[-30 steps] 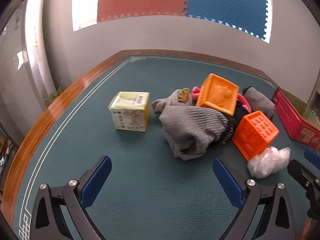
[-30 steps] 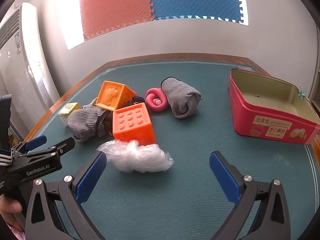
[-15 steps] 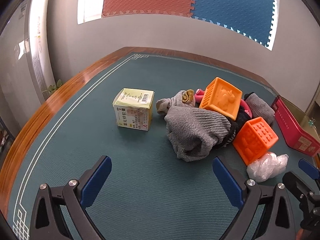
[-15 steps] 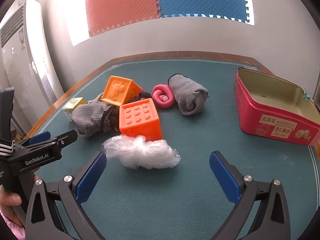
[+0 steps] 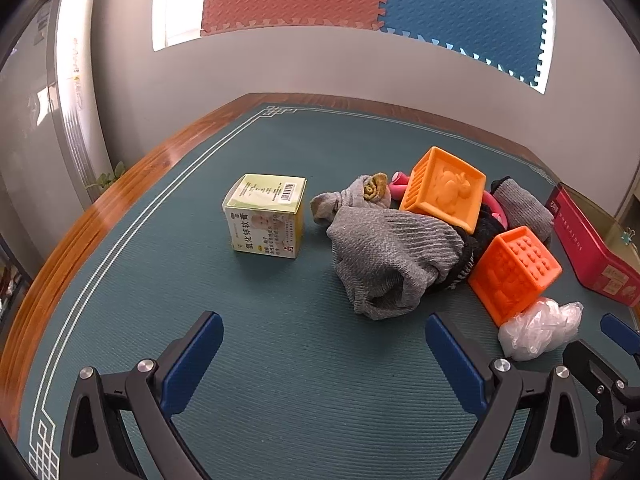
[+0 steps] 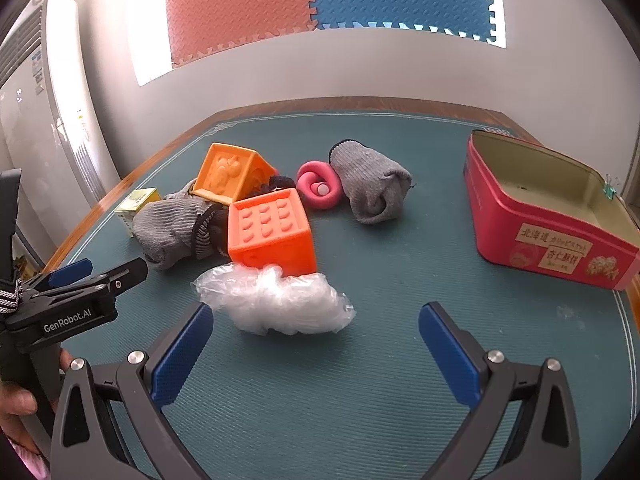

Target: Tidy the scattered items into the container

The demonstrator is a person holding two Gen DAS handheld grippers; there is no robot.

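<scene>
A: How do the two grippers stand?

B: The left gripper (image 5: 320,344) hovers over bare green felt with its blue-padded fingers spread wide and nothing between them. The right gripper (image 6: 316,340) is likewise spread apart and empty; the crumpled clear plastic bag (image 6: 276,300) lies just ahead of its left finger (image 6: 180,356), whether touching it cannot be told.

A: And the scattered things?

B: They sit in a loose heap on the green-topped table (image 5: 280,380). A pale green medicine carton (image 5: 266,216) stands upright by itself, left of the heap. Beside it a ribbed grey sock (image 5: 390,264) lies bunched, with a smaller grey sock (image 5: 352,196) behind it. A light orange embossed cube (image 5: 446,188) rests tilted on top of the socks and a dark knitted item (image 6: 280,182). A deeper orange studded cube (image 6: 270,228) sits in front, touching the plastic bag at its base.

A: Anything further back?

B: A pink ring toy (image 6: 320,184) lies just beside a rolled grey sock (image 6: 372,184), the two apparently touching.

A: Where is the container?

B: The red tin (image 6: 540,236) stands open on the right side of the table, well apart from the heap; its pale inside looks empty apart from a small dark speck. The left gripper also shows at the left edge of the right wrist view, held by a hand (image 6: 16,412).
</scene>
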